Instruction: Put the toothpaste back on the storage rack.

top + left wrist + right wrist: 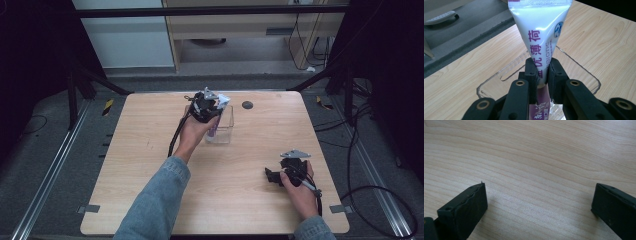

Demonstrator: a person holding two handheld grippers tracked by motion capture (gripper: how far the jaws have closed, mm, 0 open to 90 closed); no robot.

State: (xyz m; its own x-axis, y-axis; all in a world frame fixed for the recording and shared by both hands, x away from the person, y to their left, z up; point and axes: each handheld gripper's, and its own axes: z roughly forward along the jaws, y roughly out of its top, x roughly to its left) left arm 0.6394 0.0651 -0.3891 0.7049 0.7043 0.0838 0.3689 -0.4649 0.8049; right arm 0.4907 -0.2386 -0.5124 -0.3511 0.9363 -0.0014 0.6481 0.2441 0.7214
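The main risk is the tube (541, 32) slipping. It is soft and tapers to a flat crimped end, and the left claw (541, 72) pinches it low on the body, so the wide end stands above the grip at the top centre of the left gripper view. If the hand tilts, that top-heavy end could swing and twist the tube between the pads. A harder squeeze could dent the tube or push paste toward the cap.

The second risk is the clear box (574, 67). It is light and nothing braces it. In the high view it sits just above centre of the frame, and the tube's lower end seems to reach inside it. If the tube catches a wall, the box could slide or tip on the worktop (150, 150). Its clear walls are also hard to judge, so a lowering move could land on the rim.

The left claw (205, 106) is pressed together on the tube, both pads flat against its printed sides, with the box under and beyond it.

The right claw (537, 202) is spread wide and holds nothing. In the right gripper view there is bare wood between its jaws. In the high view it (270, 175) rests at the lower right of the frame, well apart from the box, too far to steady it.
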